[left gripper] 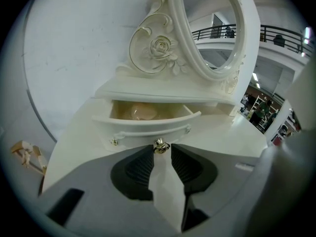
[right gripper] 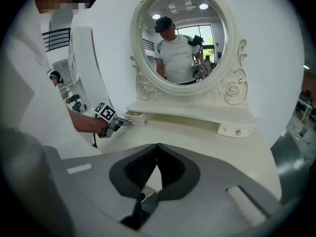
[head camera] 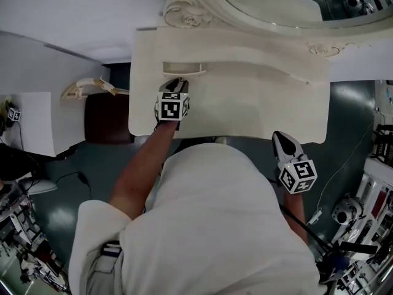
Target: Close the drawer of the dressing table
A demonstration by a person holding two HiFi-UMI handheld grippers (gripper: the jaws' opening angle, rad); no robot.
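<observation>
The cream dressing table (head camera: 245, 106) has a small left drawer (head camera: 183, 69) standing pulled out. In the left gripper view the drawer's curved front (left gripper: 143, 131) shows, with a pale object (left gripper: 143, 112) inside. Its brass knob (left gripper: 160, 145) sits right at my left gripper (left gripper: 162, 151), between the tips. The jaws are open and a narrow gap remains beside the knob. From overhead, the left gripper (head camera: 176, 90) points at the drawer. My right gripper (head camera: 284, 145) hovers at the table's front right edge, shut and empty (right gripper: 157, 145).
An oval mirror (right gripper: 180, 41) in an ornate frame rises behind the drawers. The matching right drawer (right gripper: 237, 130) is closed. A dark stool (head camera: 107, 118) stands left of the table. Racks and cables crowd the floor at both sides.
</observation>
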